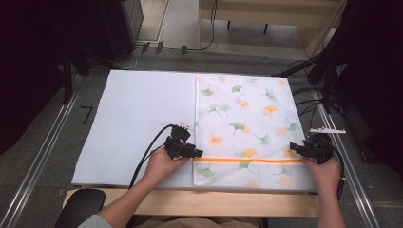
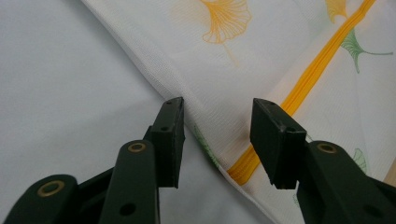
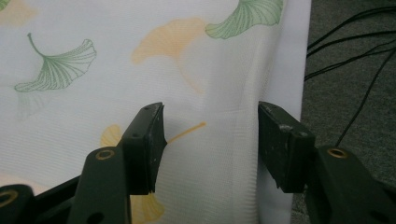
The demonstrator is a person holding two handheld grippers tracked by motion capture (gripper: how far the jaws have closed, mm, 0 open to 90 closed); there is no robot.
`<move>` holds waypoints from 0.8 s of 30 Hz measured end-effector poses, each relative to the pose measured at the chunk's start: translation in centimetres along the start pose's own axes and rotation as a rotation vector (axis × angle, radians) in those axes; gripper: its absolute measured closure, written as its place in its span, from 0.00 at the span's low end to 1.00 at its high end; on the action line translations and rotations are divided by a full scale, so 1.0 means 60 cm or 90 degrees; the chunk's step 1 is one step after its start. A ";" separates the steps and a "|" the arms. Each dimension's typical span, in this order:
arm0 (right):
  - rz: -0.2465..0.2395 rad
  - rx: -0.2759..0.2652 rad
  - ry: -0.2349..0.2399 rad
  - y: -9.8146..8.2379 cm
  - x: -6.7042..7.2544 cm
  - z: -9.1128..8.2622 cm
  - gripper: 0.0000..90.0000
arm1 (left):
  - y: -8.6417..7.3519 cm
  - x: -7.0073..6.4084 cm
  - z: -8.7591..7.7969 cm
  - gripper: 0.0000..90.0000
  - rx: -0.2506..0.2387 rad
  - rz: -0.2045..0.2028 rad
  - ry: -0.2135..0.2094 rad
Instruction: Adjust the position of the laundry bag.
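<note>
Mesh laundry bag [image 1: 244, 126] lying flat at right of centre on white sheet [image 1: 138, 123], left gripper [image 1: 196, 153] and right gripper [image 1: 297, 147] both unclenched astride its near side edges; risk of pinching sheet too, or mesh slipping from shallow bites.

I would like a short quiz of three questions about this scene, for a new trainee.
1. True or false: the left claw straddles the left edge of the mesh bag.
2. What colour is the zipper? A red, B orange, C blue.
3. What leaf colours are printed on the bag?

Key: 1 true, with the jaws apart over the edge. 2 B. 3 green and orange.
</note>
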State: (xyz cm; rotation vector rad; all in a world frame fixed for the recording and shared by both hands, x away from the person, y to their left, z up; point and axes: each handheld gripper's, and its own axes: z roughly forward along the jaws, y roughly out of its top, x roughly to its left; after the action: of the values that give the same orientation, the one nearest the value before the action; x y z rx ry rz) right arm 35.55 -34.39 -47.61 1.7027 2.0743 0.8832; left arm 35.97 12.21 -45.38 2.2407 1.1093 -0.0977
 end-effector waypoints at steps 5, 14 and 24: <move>-0.002 0.005 0.009 0.001 0.007 -0.001 0.70 | 0.001 0.002 0.003 0.74 0.000 -0.008 -0.004; 0.007 0.013 -0.030 0.004 0.010 0.000 0.94 | 0.005 0.010 0.010 0.97 0.005 0.002 -0.013; 0.026 0.023 -0.022 0.009 0.015 0.000 0.99 | 0.009 0.027 0.001 1.00 0.016 -0.012 -0.037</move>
State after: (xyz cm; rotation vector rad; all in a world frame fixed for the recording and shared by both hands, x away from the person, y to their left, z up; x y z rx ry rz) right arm 35.77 -33.48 -47.14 1.7715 2.0529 0.8268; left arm 37.41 13.10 -45.69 2.2354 1.1035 -0.1831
